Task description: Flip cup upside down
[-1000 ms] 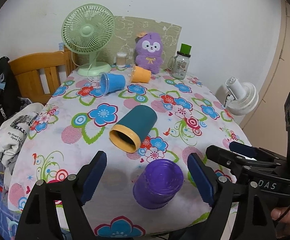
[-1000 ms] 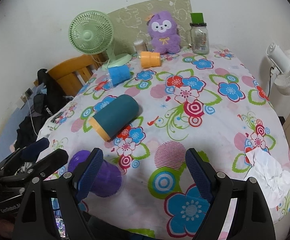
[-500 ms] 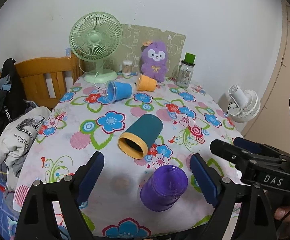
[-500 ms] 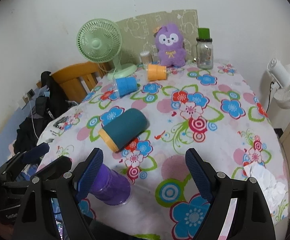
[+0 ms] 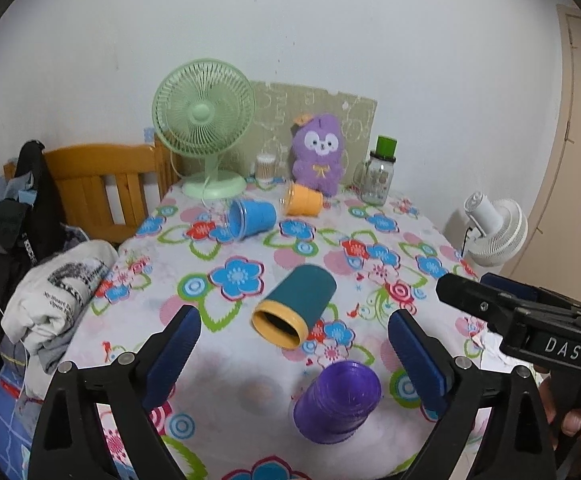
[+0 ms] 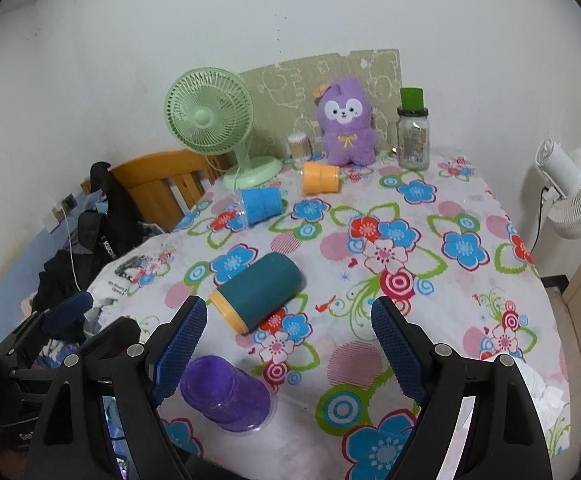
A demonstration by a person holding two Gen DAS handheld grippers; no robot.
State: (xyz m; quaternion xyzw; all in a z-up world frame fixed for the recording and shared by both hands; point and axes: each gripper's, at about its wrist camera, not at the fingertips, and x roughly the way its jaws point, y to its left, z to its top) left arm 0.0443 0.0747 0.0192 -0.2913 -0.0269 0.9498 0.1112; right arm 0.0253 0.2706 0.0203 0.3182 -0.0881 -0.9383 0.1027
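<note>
A purple cup (image 5: 338, 402) stands upside down near the table's front edge; it also shows in the right wrist view (image 6: 226, 394). A teal cup with a yellow rim (image 5: 296, 310) (image 6: 256, 294) lies on its side mid-table. A blue cup (image 5: 250, 218) (image 6: 260, 204) and an orange cup (image 5: 304, 200) (image 6: 320, 178) lie on their sides further back. My left gripper (image 5: 294, 354) is open and empty, above the front edge. My right gripper (image 6: 288, 348) is open and empty, to its right; it also shows in the left wrist view (image 5: 486, 292).
A green fan (image 5: 204, 128), purple plush toy (image 5: 320, 158) and glass jar (image 5: 380, 174) stand at the back of the floral tablecloth (image 6: 430, 280). A wooden chair (image 5: 102, 184) with clothes (image 5: 54, 296) is left. A white fan (image 6: 570, 192) stands right. Crumpled paper (image 6: 542, 388) lies front right.
Both grippers have pulled back and up from the table, staying open. The purple cup stays upside down where it stood.
</note>
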